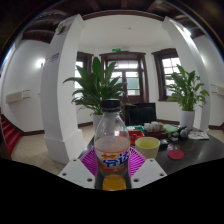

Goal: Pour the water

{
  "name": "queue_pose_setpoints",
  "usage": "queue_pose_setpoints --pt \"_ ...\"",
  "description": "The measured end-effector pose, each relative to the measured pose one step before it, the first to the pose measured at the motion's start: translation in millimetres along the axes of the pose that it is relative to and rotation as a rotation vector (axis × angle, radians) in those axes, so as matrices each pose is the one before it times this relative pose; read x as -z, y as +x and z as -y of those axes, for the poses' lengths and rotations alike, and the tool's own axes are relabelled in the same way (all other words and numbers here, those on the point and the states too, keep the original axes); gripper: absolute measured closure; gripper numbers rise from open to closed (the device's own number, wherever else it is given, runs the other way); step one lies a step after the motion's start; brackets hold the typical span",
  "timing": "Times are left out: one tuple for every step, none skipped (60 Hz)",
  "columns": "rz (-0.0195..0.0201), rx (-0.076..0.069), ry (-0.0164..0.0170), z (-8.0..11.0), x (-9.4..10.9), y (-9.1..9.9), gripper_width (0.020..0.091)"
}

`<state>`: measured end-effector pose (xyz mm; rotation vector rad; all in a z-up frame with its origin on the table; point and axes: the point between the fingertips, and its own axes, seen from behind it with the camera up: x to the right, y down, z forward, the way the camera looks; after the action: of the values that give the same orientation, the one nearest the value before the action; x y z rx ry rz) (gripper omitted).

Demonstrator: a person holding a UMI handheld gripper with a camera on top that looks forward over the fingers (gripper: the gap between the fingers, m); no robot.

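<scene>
Jaws: closed on the bottle (111, 140), one pink pad (89, 163) pressed to each side of its lower body. Bottle: clear plastic, dark cap apparently in place, orange label band, upright and carried in the gripper (113, 172); contents appear clear above the label, level not readable. Yellow cup (148, 147): just right of the bottle, standing on the dark table (195, 152), mouth up; whether anything is in it cannot be told. Red lid or coaster (176, 154): flat on the table, further right of the bottle than the cup. Assorted small items (157, 129): behind the cup, too small to identify. Potted plant (99, 88): directly behind the bottle; a second plant (187, 92) well to its right, before the windows (128, 72). Step in hand, by judgement: bottle grasped, pouring not yet begun. Next move would call for bringing the bottle's mouth over the yellow cup and tilting steadily; the cap, if truly on, would block the pour.
</scene>
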<state>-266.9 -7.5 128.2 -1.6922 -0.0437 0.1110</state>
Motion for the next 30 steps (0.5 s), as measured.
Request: queue_pose_setpoints --pt "0.00388 -0.003 0.00118 0.42 -1.6 0.24 0.0753" --pt "0.00046 -0.0027 -0.00057 0.29 -0.01 0.2 0.0753" --pt "0.00079 -0.0068 -0.0025 -0.18 0.04 -0.01 0.0753" --pt "-0.00071 -0.0097 -0.00398 0.29 -0.33 0.3 0.0752" --pt "-0.00367 -0.0106 -0.00529 0.36 -0.49 0.77 0.0752" --pt "-0.00222 -0.0137 -0.00617 0.55 -0.68 0.48 0.075" --pt "0.00089 -0.0166 -0.00792 0.3 -0.98 -0.53 0.0752" --pt "0.0007 -0.0164 -0.00635 -0.98 0.78 2.56 0.0753" --pt "0.00135 -0.021 -0.00695 0.68 -1.06 -0.99 0.0754" --pt "0.00445 -0.0245 -0.00578 0.48 -2.64 1.08 0.0753" --pt "0.00213 -0.0232 -0.00665 0.49 -1.99 -1.01 0.0753" --pt "0.00378 -0.025 -0.00844 0.22 -2.41 -1.11 0.0752" --pt "0.00423 -0.0256 -0.00901 0.38 -1.9 -1.71 0.0751" --pt "0.00429 -0.0243 -0.00625 0.92 -1.72 -1.39 0.0752" --pt "0.00511 -0.0234 -0.00296 1.39 -2.17 -1.79 0.0752" --pt "0.00409 -0.0231 -0.00172 1.58 -1.96 -1.4 0.0751" --pt "0.00326 -0.0266 -0.00481 0.71 -2.52 -0.96 0.0742" --pt "0.00208 -0.0334 -0.00892 -0.17 -2.4 -1.3 0.0739" --pt "-0.00247 -0.0377 -0.00798 -0.73 -0.99 -3.87 0.0739" --pt "0.00373 -0.0317 -0.00431 12.64 -8.64 12.34 0.0739" --pt "0.00482 -0.0349 -0.00379 -0.04 -1.84 -1.77 0.0741" --pt "0.00664 -0.036 -0.00648 -0.02 -1.61 -1.85 0.0741" --pt "0.00709 -0.0394 -0.00767 -0.16 -1.52 -2.28 0.0741" --pt "0.00841 -0.0403 -0.00417 0.18 -1.9 -2.3 0.074" --pt "0.0097 -0.0407 -0.0021 1.01 -1.75 -2.85 0.074" --pt "0.00967 -0.0424 -0.0029 0.34 -2.19 -2.51 0.0741" --pt "0.00728 -0.0464 -0.00512 0.76 -4.22 -2.25 0.0741" --pt "0.00763 -0.0478 0.0017 0.15 -7.3 -4.14 0.0741" --pt "0.01063 -0.0437 0.00295 0.94 -1.6 -3.19 0.074" --pt "0.01183 -0.0451 0.0027 1.66 -1.93 -3.53 0.074"
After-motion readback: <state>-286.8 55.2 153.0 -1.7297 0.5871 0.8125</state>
